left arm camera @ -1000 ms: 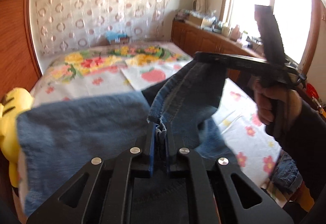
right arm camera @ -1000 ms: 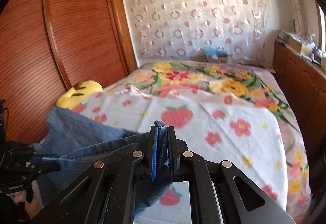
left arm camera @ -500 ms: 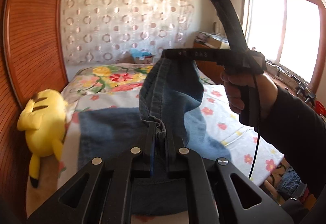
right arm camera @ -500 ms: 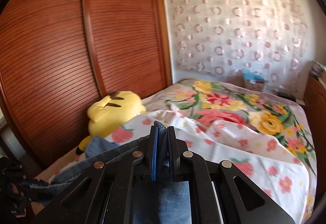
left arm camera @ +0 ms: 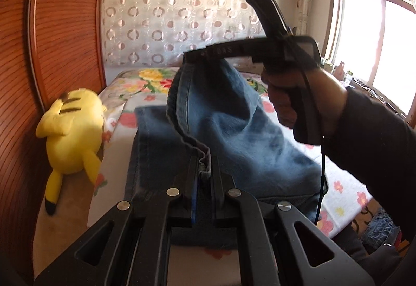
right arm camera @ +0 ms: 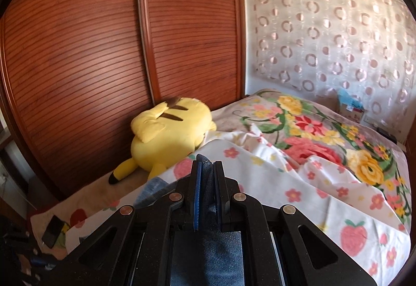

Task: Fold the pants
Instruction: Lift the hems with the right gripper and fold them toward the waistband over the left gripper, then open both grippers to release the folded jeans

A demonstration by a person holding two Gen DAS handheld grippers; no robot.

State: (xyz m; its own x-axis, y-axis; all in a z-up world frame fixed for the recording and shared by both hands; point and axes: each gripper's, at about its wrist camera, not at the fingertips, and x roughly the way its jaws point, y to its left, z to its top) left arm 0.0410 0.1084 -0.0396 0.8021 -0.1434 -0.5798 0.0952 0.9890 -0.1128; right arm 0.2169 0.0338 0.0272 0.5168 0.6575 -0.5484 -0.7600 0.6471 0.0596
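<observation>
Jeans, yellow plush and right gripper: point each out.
jeans [left arm camera: 234, 124], left wrist view, lifted denim panel.
yellow plush [right arm camera: 169, 135], right wrist view, its back.
right gripper [left arm camera: 193, 54], left wrist view, fingertips clamping denim.

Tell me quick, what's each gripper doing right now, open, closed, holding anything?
Left gripper: jaws closed on the jeans hem.
Right gripper: jaws closed on denim, holding the jeans raised over the bed.
</observation>
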